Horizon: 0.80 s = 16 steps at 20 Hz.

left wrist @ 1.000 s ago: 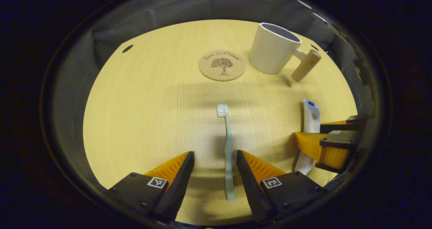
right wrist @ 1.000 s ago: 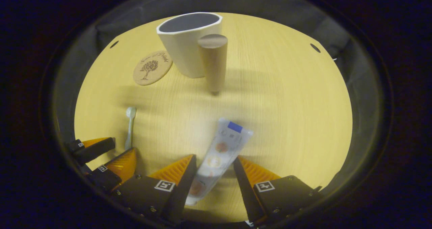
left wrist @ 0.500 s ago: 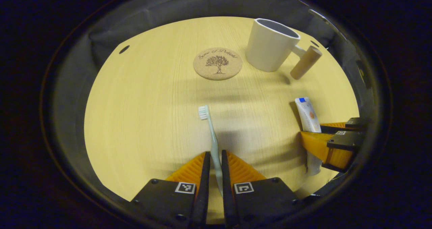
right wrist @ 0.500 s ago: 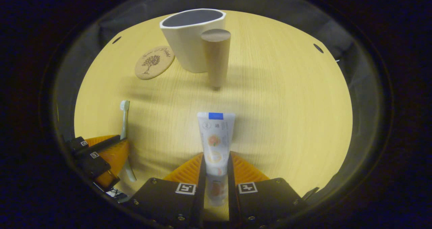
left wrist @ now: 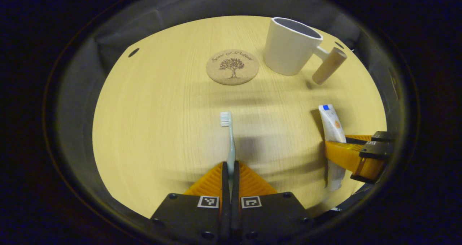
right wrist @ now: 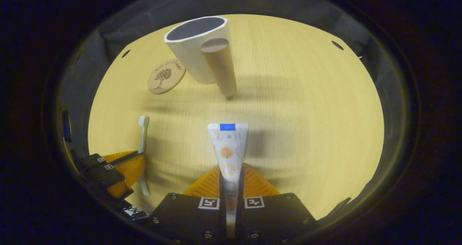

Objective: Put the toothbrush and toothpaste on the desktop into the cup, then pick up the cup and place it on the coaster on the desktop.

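Gripping toothbrush (left wrist: 229,144) (handle), toothpaste (right wrist: 229,151) between jaws

In the right gripper view, the right gripper (right wrist: 231,187) has both fingers pressed against the lower body of the toothpaste tube (right wrist: 228,149), whose flat crimped end with a blue band points ahead toward the cup (right wrist: 196,53). The white cup stands upright at the far side of the wooden desktop (right wrist: 306,111), its cylindrical wooden handle (right wrist: 219,66) facing the camera. A round cork coaster (right wrist: 166,76) with a tree print lies just left of the cup. At lower left, the left gripper (right wrist: 134,162) clamps the toothbrush (right wrist: 143,136) by its handle, bristle head pointing away.
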Tool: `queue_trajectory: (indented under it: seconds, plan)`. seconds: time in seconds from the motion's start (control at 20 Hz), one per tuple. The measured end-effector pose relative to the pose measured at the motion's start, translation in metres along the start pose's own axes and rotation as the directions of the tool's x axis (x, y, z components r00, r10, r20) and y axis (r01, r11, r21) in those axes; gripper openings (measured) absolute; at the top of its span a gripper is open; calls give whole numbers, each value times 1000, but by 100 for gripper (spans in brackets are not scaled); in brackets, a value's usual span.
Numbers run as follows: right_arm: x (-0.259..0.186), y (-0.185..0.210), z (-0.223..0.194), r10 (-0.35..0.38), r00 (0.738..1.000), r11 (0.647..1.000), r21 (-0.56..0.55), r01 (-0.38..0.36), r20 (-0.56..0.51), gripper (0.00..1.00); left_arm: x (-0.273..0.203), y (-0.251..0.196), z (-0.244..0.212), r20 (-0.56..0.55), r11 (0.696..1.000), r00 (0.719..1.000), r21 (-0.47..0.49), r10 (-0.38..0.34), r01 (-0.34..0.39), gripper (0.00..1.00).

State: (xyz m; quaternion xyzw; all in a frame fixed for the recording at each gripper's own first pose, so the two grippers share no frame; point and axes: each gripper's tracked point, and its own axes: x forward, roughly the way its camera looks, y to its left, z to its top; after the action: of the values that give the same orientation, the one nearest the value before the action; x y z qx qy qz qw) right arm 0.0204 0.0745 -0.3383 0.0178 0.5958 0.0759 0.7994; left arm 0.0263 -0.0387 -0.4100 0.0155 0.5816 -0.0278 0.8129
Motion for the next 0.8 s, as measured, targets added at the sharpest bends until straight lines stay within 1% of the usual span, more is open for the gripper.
queue_trajectory:
  seconds: [0.3,0.35,0.4,0.45,0.5,0.65,0.8]
  plan:
    - [-3,-2,1,24,999,1000,-20,-24,26,11,4,-2,1,30,1000,999,-13,-10,11,8]
    - [-5,-1,2,33,999,999,-20,-32,34,11,2,-1,0,35,1000,999,-17,-12,13,8]
    - [-8,1,4,48,998,999,-17,-47,42,11,0,0,-1,40,1000,999,-22,-15,16,6]
    - [-12,2,6,61,997,998,-15,-60,54,11,0,1,-1,47,999,999,-29,-19,20,8]
    - [-17,1,11,74,995,997,-14,-73,70,11,-2,2,0,60,999,998,-33,-20,22,8]
    - [-37,6,29,120,983,993,-1,-121,141,11,-11,7,8,118,999,993,-33,-26,30,8]
    - [-61,8,55,162,963,984,32,-173,217,11,-24,8,19,187,999,982,-32,-37,44,8]
